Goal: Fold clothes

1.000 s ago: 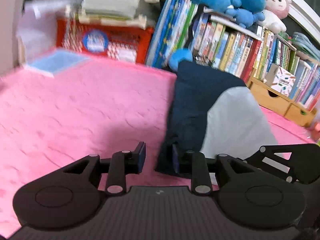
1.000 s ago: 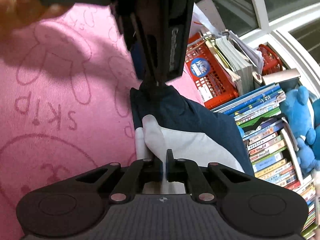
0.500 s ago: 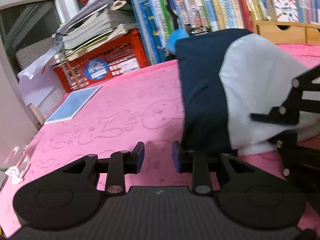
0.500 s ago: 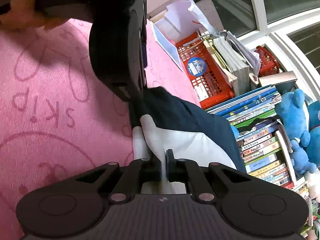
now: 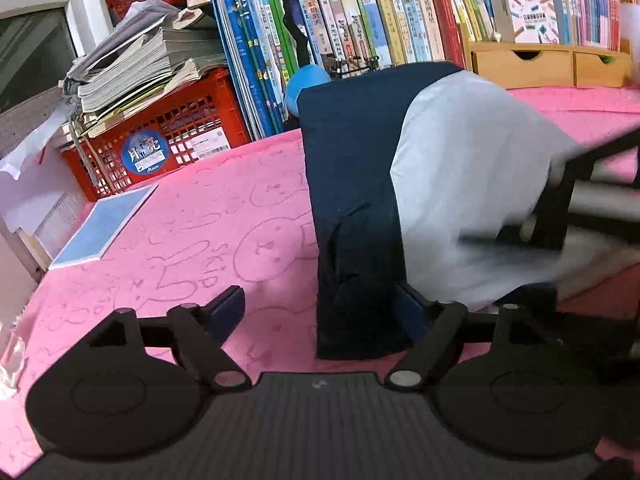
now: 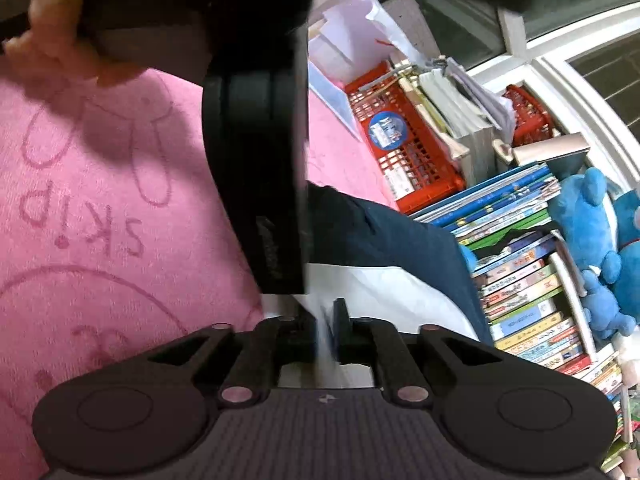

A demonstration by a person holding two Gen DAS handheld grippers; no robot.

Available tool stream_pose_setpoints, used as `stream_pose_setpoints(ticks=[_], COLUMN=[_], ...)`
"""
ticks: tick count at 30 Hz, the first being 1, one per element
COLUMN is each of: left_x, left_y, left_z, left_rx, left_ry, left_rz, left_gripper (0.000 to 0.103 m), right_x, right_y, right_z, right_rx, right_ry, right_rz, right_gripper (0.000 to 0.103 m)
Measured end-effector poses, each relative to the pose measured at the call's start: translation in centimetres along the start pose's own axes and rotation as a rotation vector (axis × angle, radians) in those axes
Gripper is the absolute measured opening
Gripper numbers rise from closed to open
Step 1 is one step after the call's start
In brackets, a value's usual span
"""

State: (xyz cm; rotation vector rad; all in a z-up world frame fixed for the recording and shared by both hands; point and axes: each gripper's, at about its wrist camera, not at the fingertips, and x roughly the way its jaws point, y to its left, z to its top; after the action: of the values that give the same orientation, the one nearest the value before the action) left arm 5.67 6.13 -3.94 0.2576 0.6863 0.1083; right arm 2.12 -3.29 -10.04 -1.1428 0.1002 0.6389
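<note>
Off to the left of your left gripper (image 5: 320, 312), a blue booklet (image 5: 102, 226) lies on the pink blanket (image 5: 192, 216), with the red crate (image 5: 160, 140) of stacked papers beyond it. Your left gripper's jaws have just been opening and stand wide; the dark blue edge of the folded garment (image 5: 352, 200) lies between them, its near corner against the right finger, the left finger clear of it. Ahead and to the right, the garment's white panel runs under your right gripper, blurred there.

Only the right wrist view shows your hand (image 6: 60, 28) on the left tool, which blocks the middle. Your right gripper (image 6: 320, 328) has its jaws just parting, narrow, with white fabric (image 6: 380, 292) still between them. To its right stand books (image 6: 520, 280) and blue plush toys (image 6: 592, 216).
</note>
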Motion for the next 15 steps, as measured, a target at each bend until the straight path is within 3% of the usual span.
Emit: stream_pose_setpoints(ticks=[2, 4, 8, 9, 10, 12, 15], left_x=[0.1, 0.1, -0.1, -0.2, -0.2, 0.0, 0.3], left_y=[0.1, 0.1, 0.5, 0.6, 0.8, 1.5, 2.5], left_z=[-0.2, -0.4, -0.8, -0.9, -1.0, -1.2, -1.4], left_rx=[0.006, 0.006, -0.023, -0.039, -0.054, -0.102, -0.155], left_ry=[-0.004, -0.014, -0.019, -0.013, -0.006, 0.017, 0.038], left_rz=[0.000, 0.004, -0.013, -0.032, -0.051, -0.099, -0.124], left_gripper=[0.082, 0.084, 0.085, 0.088, 0.097, 0.101, 0.103], right_x=[-0.3, -0.9, -2.6, -3.0, -3.4, -4.0, -4.4], right_y=[-0.6, -1.8, -3.7, -4.4, -5.0, -6.1, -6.0], right_z=[-0.4, -1.4, -5.6, -7.0, -8.3, -10.1, -10.2], right_rx=[0.014, 0.046, 0.125, 0.152, 0.184, 0.259, 0.259], right_ry=[-0.003, 0.015, 0.082, 0.111, 0.134, 0.164, 0.179], right_rz=[-0.029, -0.047, -0.069, -0.092, -0.104, -0.095, -0.118], right_gripper=[0.047, 0.059, 0.060, 0.060, 0.067, 0.067, 0.067])
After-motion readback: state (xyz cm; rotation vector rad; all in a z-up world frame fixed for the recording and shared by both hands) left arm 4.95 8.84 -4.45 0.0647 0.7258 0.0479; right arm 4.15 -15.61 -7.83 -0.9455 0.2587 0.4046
